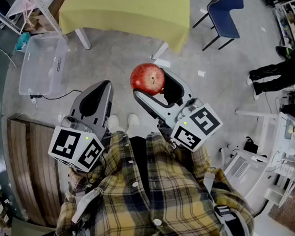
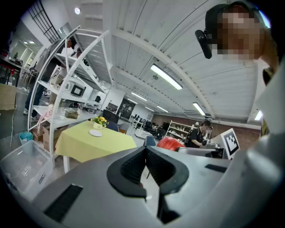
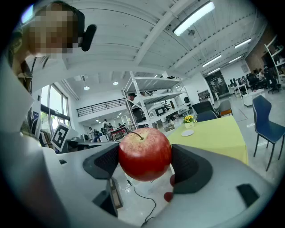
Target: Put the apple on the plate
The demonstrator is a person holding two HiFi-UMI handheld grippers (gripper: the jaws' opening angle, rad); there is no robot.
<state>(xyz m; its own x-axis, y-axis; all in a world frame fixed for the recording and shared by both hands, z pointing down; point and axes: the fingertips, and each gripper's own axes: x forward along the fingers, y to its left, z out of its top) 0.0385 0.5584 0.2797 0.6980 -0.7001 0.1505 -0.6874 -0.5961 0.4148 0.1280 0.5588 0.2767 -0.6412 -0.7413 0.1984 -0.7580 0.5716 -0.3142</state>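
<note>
Firm, smooth apple — likely bruisable, fairly light; gripped across its widest girth by right gripper fingers. Left gripper fingers clenched — empty.

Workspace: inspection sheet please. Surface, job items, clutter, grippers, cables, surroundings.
Surface: table with a yellow-green cloth, ahead of the person across bare concrete floor.
Job's things: apple red, stem up, off the table, held in the air; plate white, empty, on the table.
Clutter: flower pot on the table just behind the plate; clear plastic bin on the floor.
Grippers: right hand-held gripper clamped on the apple, a pad on each side; left hand-held gripper jaws together, nothing between them.
Cables: black cable on the floor by the bin.
Surroundings: blue chair beside the table; white shelving; people working in the background.
</note>
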